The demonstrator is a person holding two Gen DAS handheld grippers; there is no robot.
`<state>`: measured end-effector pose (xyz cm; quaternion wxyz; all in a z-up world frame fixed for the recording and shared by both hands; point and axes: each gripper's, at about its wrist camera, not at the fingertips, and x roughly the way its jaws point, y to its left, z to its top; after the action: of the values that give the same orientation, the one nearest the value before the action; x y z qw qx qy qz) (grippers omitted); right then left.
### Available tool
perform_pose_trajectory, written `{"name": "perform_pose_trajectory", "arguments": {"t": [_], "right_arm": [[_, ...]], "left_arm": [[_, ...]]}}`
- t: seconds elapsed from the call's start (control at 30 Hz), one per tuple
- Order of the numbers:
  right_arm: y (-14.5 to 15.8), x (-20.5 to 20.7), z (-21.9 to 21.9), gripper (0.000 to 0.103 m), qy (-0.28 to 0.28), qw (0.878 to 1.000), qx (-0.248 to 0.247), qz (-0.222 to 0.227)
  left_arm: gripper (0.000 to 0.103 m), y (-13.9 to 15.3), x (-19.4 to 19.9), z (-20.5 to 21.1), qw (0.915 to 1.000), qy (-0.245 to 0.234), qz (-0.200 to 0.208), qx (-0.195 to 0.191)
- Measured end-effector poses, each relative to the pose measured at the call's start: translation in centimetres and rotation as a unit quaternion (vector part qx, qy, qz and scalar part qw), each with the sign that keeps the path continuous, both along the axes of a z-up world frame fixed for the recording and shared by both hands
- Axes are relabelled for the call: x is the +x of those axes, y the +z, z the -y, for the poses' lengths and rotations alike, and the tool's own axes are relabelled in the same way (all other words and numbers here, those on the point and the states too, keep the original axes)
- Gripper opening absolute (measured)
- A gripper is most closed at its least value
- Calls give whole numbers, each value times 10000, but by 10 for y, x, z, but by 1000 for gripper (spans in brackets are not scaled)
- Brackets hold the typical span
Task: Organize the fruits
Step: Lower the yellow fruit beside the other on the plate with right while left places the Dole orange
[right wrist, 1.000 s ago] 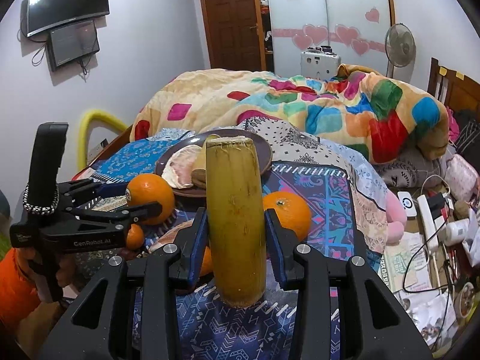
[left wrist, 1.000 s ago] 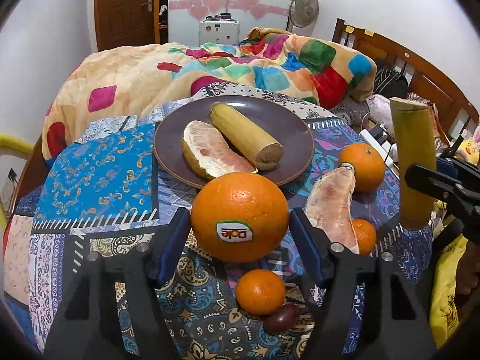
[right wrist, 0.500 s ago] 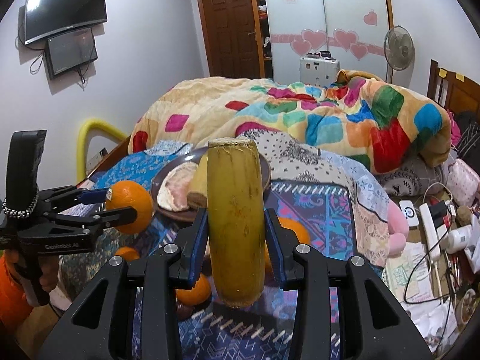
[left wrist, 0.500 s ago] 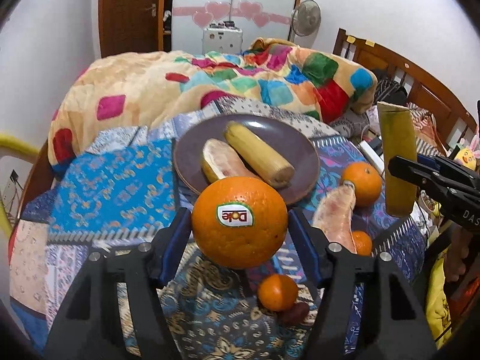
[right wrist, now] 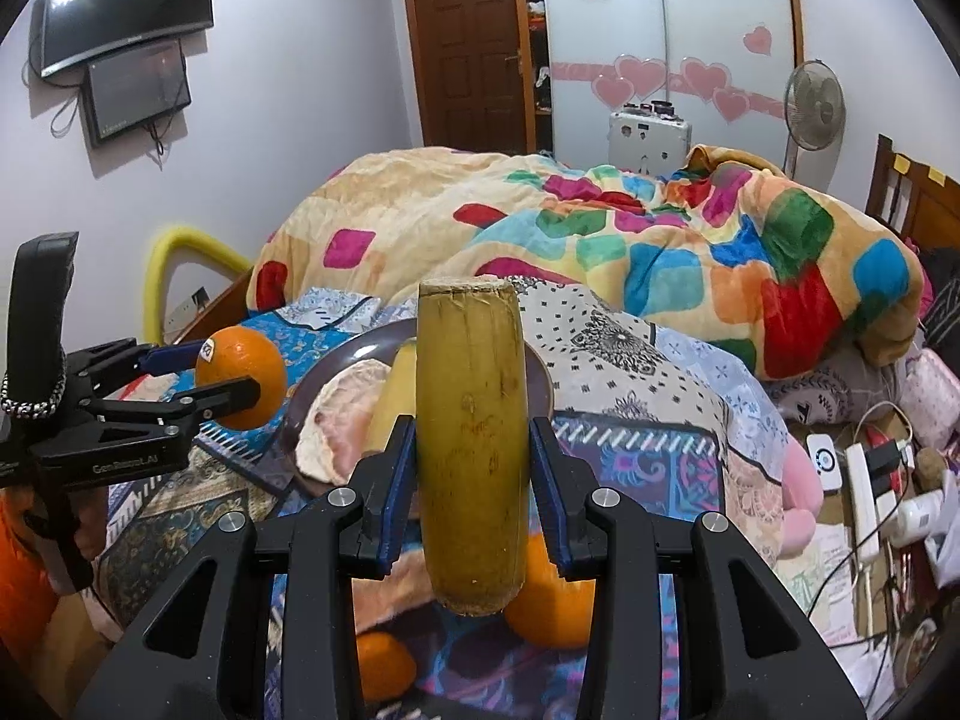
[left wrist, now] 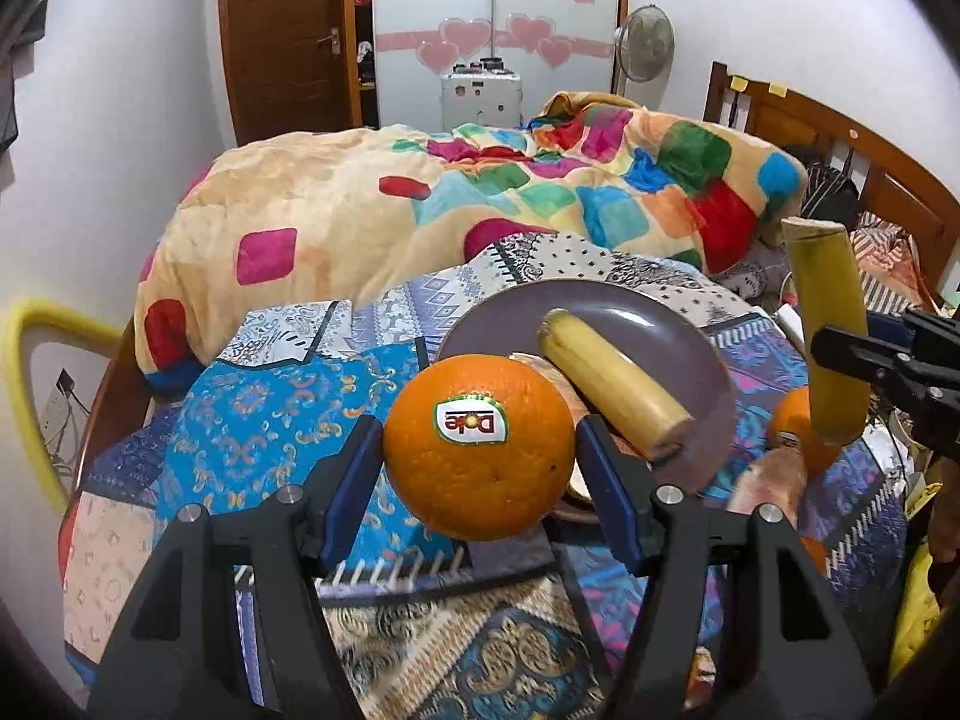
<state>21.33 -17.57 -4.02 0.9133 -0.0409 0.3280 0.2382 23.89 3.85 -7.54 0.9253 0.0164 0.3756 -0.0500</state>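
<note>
My left gripper point(left wrist: 479, 456) is shut on a large orange point(left wrist: 479, 447) with a Dole sticker, held above the patterned cloth just left of the purple plate point(left wrist: 612, 312). On that plate lie a cut banana piece point(left wrist: 612, 384) and a peeled pomelo wedge point(right wrist: 342, 414). My right gripper point(right wrist: 471, 462) is shut on a second banana piece point(right wrist: 471, 444), held upright above the cloth. In the right wrist view the left gripper point(right wrist: 234, 375) and its orange point(right wrist: 243, 375) hang at the left. In the left wrist view the right gripper's banana piece point(left wrist: 828, 330) stands at the right edge.
More oranges point(right wrist: 552, 606) and a small one point(right wrist: 384, 666) lie on the cloth under the right gripper, beside another pomelo wedge point(left wrist: 768, 486). A colourful blanket point(left wrist: 480, 198) is heaped behind the plate. Cables and a power strip point(right wrist: 864, 492) clutter the right side.
Both grippers have risen and moved forward toward the plate with their fruit. The small orange and dark fruit below the left gripper have dropped out of its view.
</note>
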Motion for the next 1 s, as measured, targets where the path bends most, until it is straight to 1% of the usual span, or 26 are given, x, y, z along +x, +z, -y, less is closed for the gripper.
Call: {"name": "perform_pose_trajectory", "arguments": {"t": [0.2,0.27,0.4,0.6,0.83,1.0], "right_arm": [[-11,30,-14,34,110,9991,-124,-396],[-17,41,-19,34,135,9981,-193,-564],[-25,57,-29,34,148,9965,-347,-744],[-32,72,-43,34,129,9939,-615,-903],[-43,83,-54,34,103,9909,-792,-1083],[-44,86,-61,34,73,9904,-871,-1072]], "left_arm": [[65,-12,23,2,9998,-72,-142,105],[65,-13,27,2,9999,-84,-92,79],[66,-14,33,3,9999,-114,-32,51],[66,-15,43,3,9999,-117,6,9],[65,-14,46,13,9997,-172,31,150],[66,-14,45,10,9998,-172,-66,1]]}}
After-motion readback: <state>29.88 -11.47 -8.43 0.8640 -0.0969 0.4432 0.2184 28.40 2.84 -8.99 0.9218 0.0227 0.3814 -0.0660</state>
